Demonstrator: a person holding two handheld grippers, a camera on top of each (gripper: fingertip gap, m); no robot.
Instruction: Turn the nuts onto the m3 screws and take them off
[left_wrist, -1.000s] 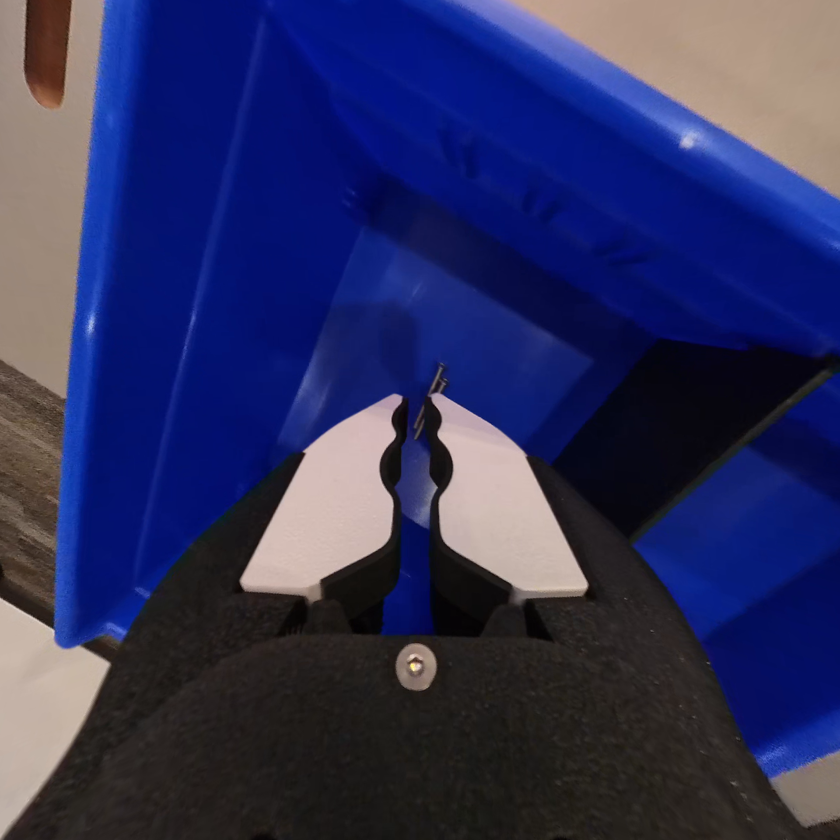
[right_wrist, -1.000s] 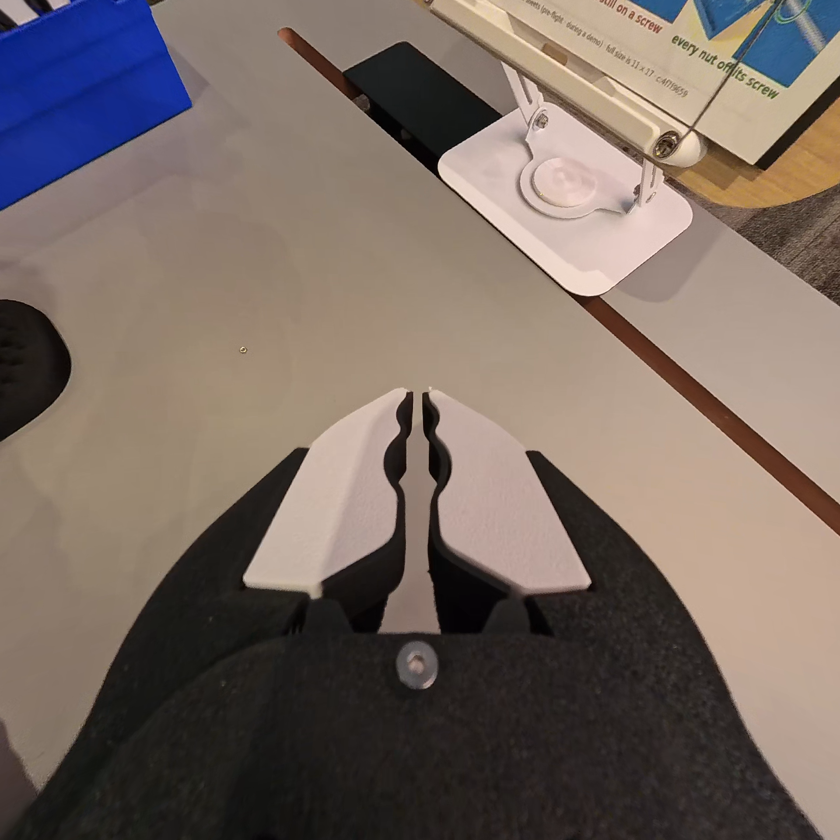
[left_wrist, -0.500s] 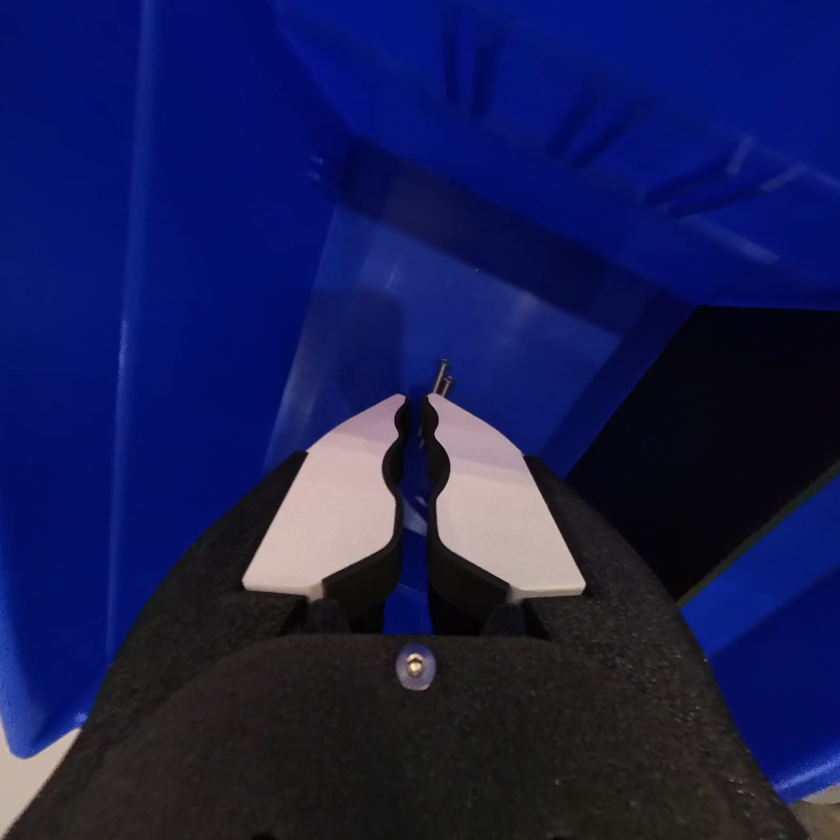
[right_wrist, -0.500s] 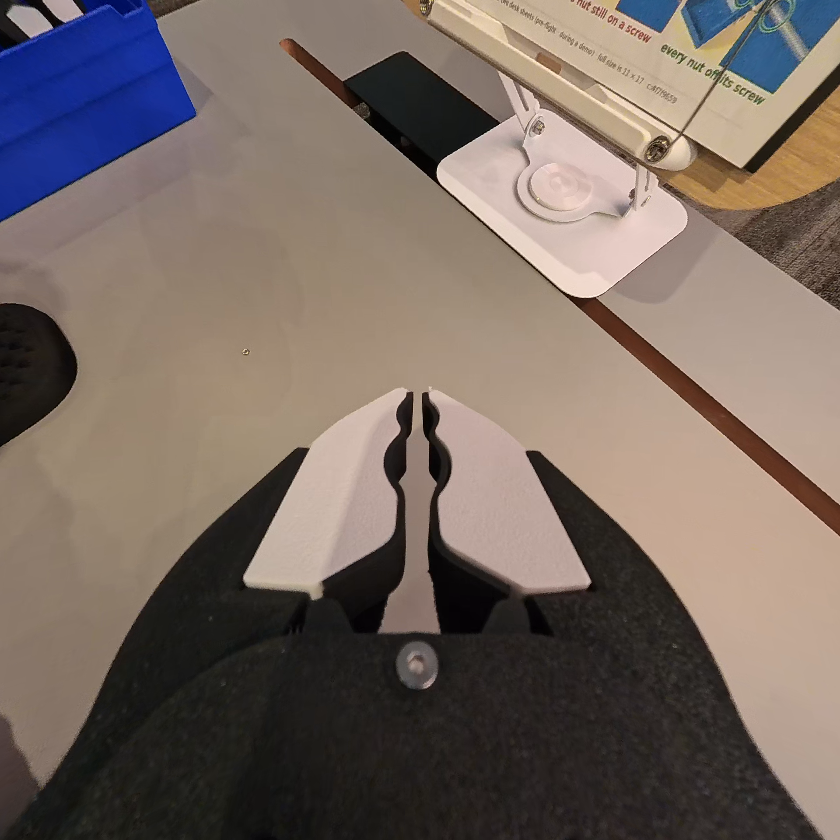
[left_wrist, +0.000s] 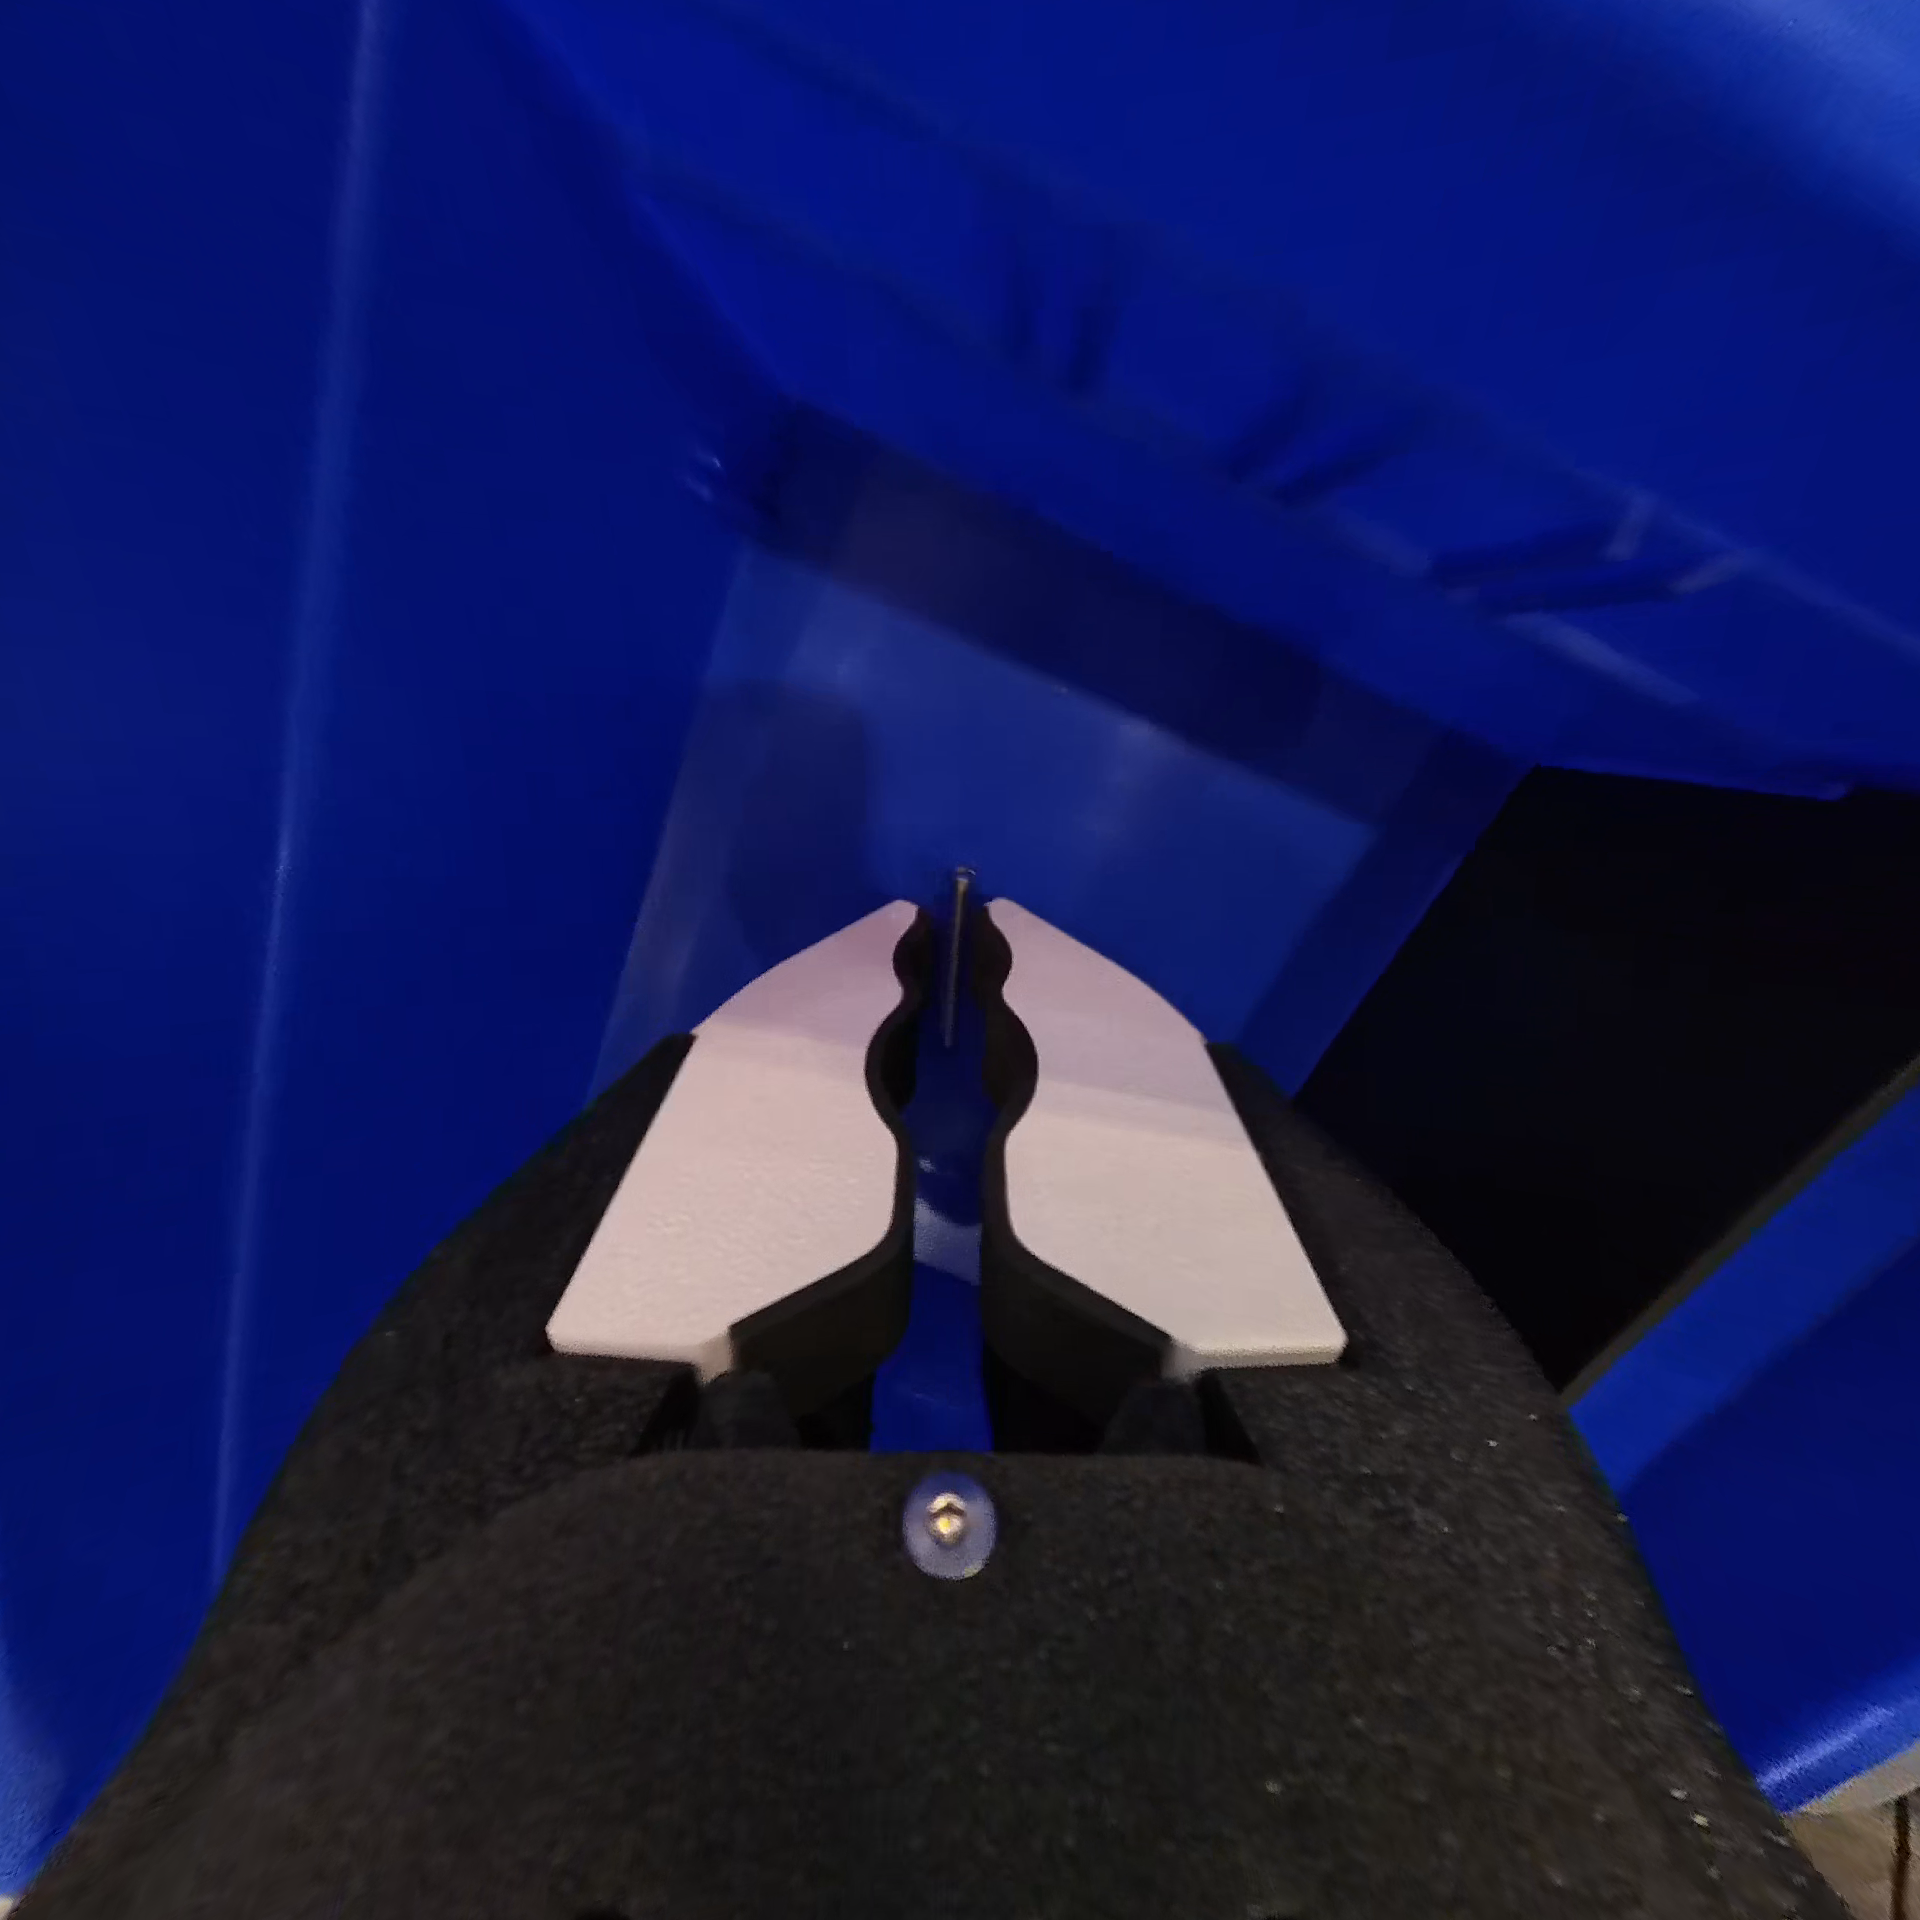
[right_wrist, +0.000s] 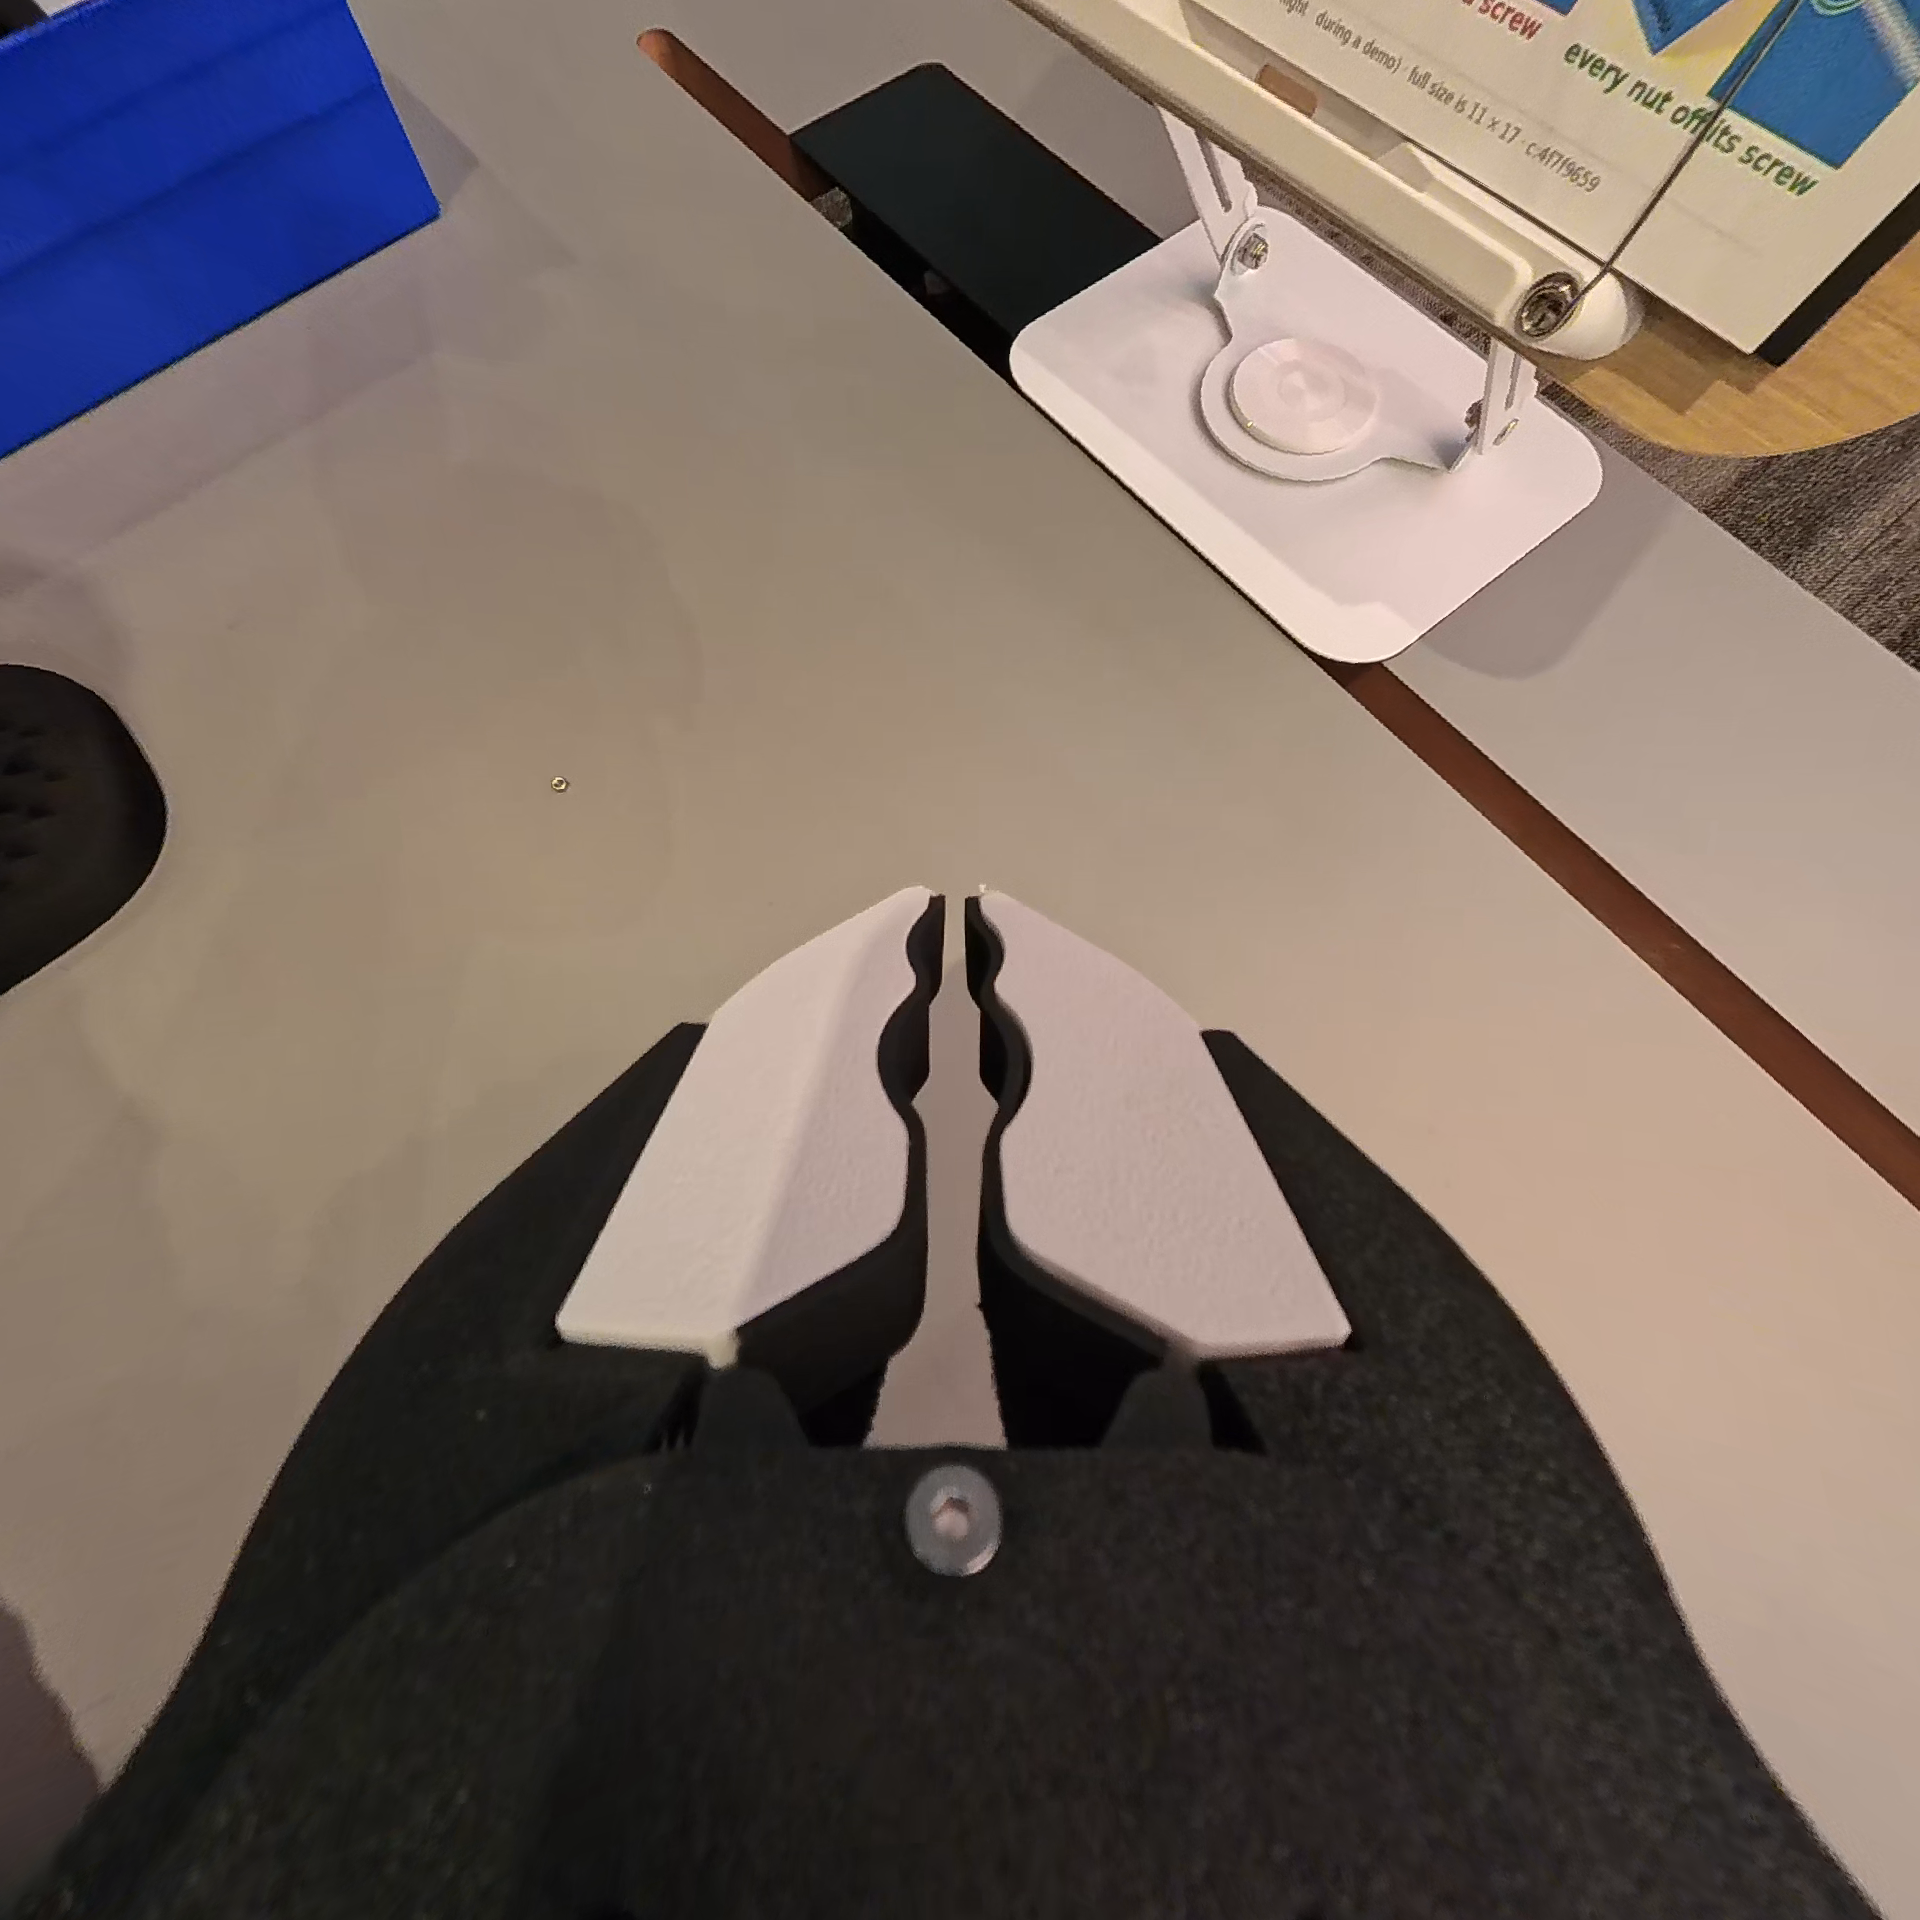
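Note:
My left gripper is deep inside a blue bin. Its jaws stand a little apart. A thin dark m3 screw shows upright in the gap between the fingertips and does not visibly touch either pad. My right gripper is shut and empty, hovering over the grey table. A tiny brass nut lies on the table ahead and to the left of it. The bin's outside also shows in the right wrist view, at the far left.
A black divider stands at the right inside the bin. A white stand base holding a printed sheet sits at the far right. A brown strip crosses the table. The left gripper's black body is at the left edge. The tips of one gripper are about 55 centimeters away from the tips of the other.
My left gripper has gone deeper into the bin and its jaws have widened slightly; the screw now sits in the gap instead of sticking out past the tips. My right gripper shifted slightly.

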